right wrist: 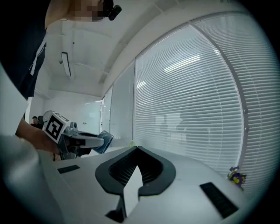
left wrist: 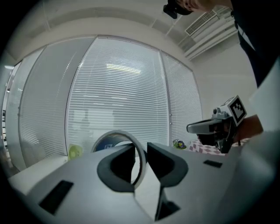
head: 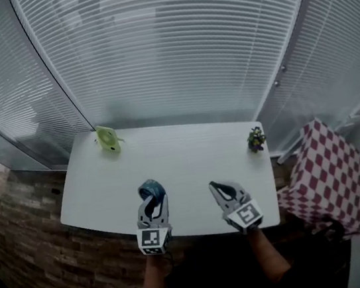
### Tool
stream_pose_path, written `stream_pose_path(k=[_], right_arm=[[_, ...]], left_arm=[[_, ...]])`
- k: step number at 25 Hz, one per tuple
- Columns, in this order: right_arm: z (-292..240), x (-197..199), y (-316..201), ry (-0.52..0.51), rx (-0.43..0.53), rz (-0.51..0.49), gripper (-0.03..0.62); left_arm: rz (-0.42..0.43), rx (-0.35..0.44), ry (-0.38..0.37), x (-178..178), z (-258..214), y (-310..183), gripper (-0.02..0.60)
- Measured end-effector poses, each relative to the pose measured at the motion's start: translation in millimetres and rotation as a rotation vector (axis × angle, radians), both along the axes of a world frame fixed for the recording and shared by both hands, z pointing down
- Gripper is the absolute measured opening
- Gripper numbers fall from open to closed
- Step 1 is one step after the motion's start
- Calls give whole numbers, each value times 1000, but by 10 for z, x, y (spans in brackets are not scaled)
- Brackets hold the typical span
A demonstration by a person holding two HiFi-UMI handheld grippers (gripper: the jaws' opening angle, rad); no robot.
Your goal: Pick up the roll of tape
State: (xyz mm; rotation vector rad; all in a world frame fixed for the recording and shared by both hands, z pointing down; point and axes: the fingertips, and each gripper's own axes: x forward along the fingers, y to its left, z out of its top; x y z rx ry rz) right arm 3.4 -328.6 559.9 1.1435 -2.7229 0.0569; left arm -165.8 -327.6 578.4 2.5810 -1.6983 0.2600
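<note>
- Nearest the person, over the near edge of the table (head: 189, 159), the left gripper (head: 153, 204) is clamped on the tape (head: 151, 188); its jaws pinch the ring's wall, one inside the hole, one outside; the roll stands on edge, seemingly clear of the tabletop.
- To its right, the right gripper (head: 217, 189) has its jaws together on nothing; it is best kept apart from the roll.
- To do the lift well, I judge: keep the pinch firm, since so thin a wall could swivel or slip between the pads; raise it level, without rolling the wrist.
- Farther off, a green thing (head: 107, 139) sits at the far left corner and a small plant (head: 256, 139) at the far right; both are well apart from the tape.
- Writing: the tape's blue core bears a pale mark too small to read; the grippers' cubes carry square markers only; no brand is legible.
</note>
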Motion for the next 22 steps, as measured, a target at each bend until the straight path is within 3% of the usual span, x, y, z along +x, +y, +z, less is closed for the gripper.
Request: stream_pose_path(k=[15, 22], right_arm=[[18, -96, 3, -11, -6, -13, 8], [-26, -119, 39, 0, 17, -30, 8]], left_arm=[[19, -32, 53, -10, 45, 73, 83], [41, -38, 37, 32, 4, 101, 83]])
